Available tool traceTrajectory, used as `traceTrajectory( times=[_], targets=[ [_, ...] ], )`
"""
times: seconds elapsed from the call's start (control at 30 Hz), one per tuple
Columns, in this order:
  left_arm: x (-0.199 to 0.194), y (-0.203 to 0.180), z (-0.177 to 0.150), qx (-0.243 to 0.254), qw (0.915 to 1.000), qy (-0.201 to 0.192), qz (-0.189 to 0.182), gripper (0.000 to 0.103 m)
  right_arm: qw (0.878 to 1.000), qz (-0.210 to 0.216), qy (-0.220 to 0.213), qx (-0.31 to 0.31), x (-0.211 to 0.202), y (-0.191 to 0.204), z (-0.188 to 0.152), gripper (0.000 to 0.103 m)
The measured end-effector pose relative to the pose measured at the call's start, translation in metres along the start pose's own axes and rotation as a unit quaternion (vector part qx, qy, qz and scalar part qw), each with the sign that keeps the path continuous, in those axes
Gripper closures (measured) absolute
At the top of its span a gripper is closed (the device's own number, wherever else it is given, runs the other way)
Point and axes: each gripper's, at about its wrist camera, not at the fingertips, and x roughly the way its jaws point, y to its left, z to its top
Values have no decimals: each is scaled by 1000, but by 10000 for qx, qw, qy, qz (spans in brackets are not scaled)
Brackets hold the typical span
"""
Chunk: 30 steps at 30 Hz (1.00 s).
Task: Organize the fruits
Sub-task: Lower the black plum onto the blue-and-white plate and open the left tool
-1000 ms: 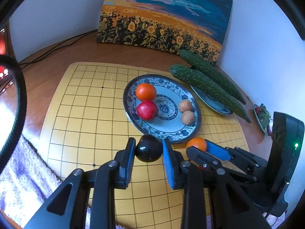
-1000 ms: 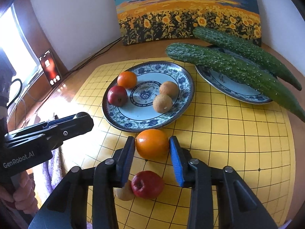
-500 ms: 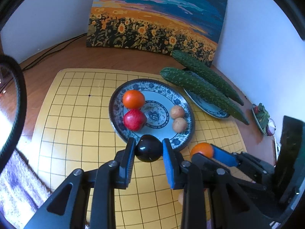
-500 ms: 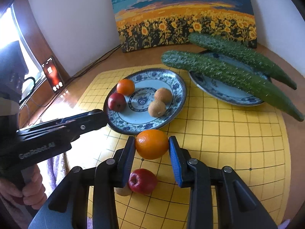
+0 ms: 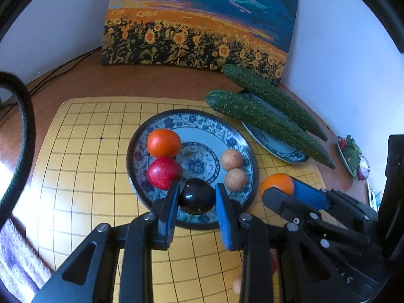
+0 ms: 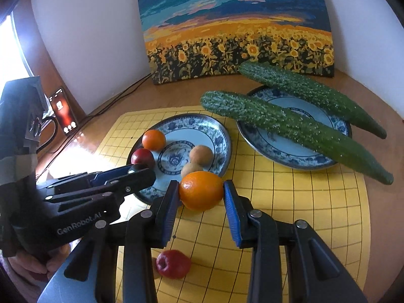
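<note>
My left gripper (image 5: 197, 197) is shut on a dark plum (image 5: 196, 196) and holds it over the near rim of the blue-patterned fruit plate (image 5: 202, 123). The plate holds an orange (image 5: 164, 143), a red apple (image 5: 164, 173) and two small brown fruits (image 5: 232, 159). My right gripper (image 6: 201, 192) is shut on an orange (image 6: 201, 190), held just off the plate's near right rim (image 6: 224, 136). A red apple (image 6: 173, 263) lies on the yellow grid mat (image 6: 290, 202) below the right gripper.
A second blue plate (image 6: 285, 139) at the right carries two long cucumbers (image 6: 290, 123). A sunflower painting (image 6: 237, 30) leans on the back wall. A phone (image 6: 64, 115) and cables lie at the left on the wooden table. A small dish (image 5: 351, 154) stands far right.
Both grippers have moved forward toward the fruit plate with their fruit. The plum now hangs over the plate's near rim; the orange is close beside the rim.
</note>
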Motion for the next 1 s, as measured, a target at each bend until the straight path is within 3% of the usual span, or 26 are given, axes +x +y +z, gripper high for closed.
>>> traceTrajectory(
  times=[0.23,0.4,1.0],
  targets=[
    [10,-2,4,-20,9999,-123,18,73,10000,-45,-72,18,6,-2,9,67],
    [21,1,1,-98,9999,22,89,73,9999,-101,-109,-85,11,-3,20,67],
    [20,0,1,-129,9998,-85,141,72,9994,-153,-204,-246,47,6,44,67]
  ],
)
